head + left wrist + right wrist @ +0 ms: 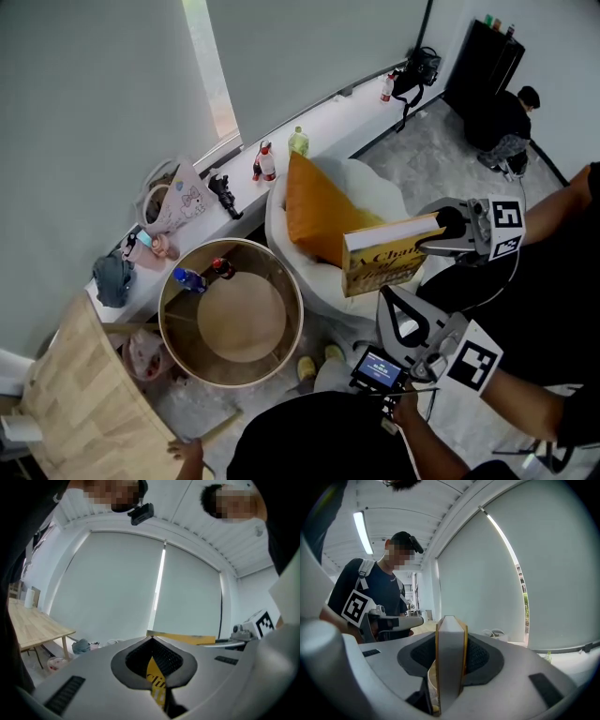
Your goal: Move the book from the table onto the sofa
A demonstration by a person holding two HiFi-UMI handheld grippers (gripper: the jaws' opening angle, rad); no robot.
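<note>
Head view shows the book (389,258) off the round bench (298,300) and held in the air over the white sofa (380,187), just in front of the orange cushion (314,211), its yellow cover facing the camera. The right gripper (424,246) grips the book's right end, and the left gripper (387,298) meets its lower edge from below. In the left gripper view the jaws are drawn narrow, with a yellow strip of the book (157,686) pinched between them (only a thin bite, it seems). In the right gripper view the jaws stand partly apart, clamped across the full thickness of the book (450,667), whose pale page edge fills the gap. I judge the carry nearly done and the placing step in hand. The next move calls for lowering both grippers together until the book rests flat on the seat beside the cushion. Each gripper then needs to open and back away without dragging the book.
</note>
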